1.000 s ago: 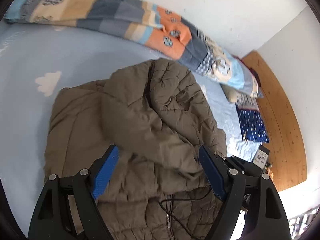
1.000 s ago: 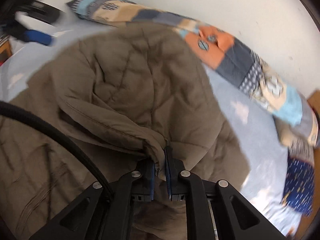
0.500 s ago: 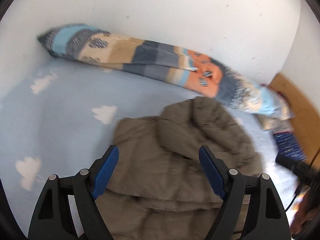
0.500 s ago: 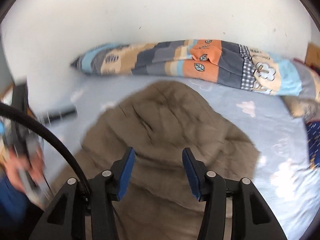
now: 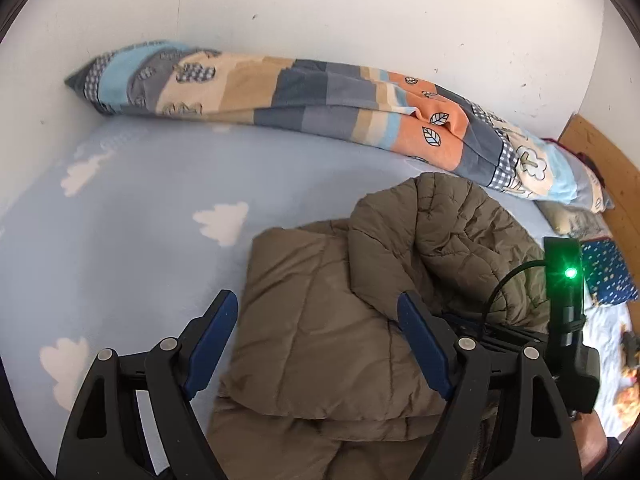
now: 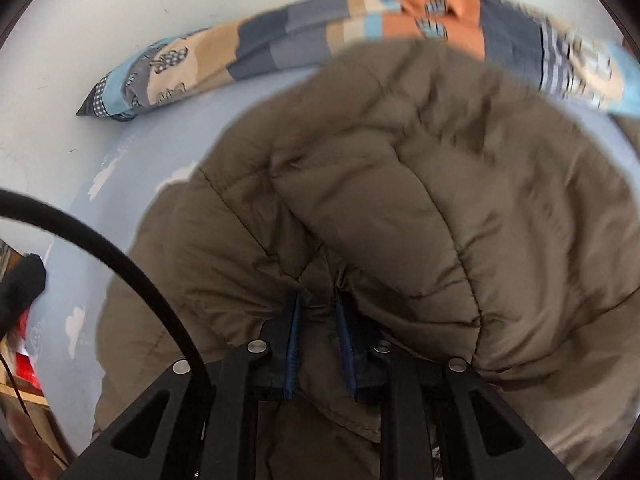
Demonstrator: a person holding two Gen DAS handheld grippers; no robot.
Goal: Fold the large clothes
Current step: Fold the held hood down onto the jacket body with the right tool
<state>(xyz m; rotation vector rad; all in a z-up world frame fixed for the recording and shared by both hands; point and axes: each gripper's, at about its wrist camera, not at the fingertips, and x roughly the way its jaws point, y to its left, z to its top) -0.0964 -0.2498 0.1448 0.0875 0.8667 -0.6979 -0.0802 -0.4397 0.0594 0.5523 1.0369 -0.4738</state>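
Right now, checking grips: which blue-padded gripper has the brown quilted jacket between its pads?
The right gripper, closing on jacket fabric; left gripper gapes empty.

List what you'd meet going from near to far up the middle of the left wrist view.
Left gripper with its jaws wide apart, brown padded coat, blue bedsheet with white clouds, patchwork quilt rolled along the wall, white wall.

No readable text, label, brand or number shows in either wrist view.
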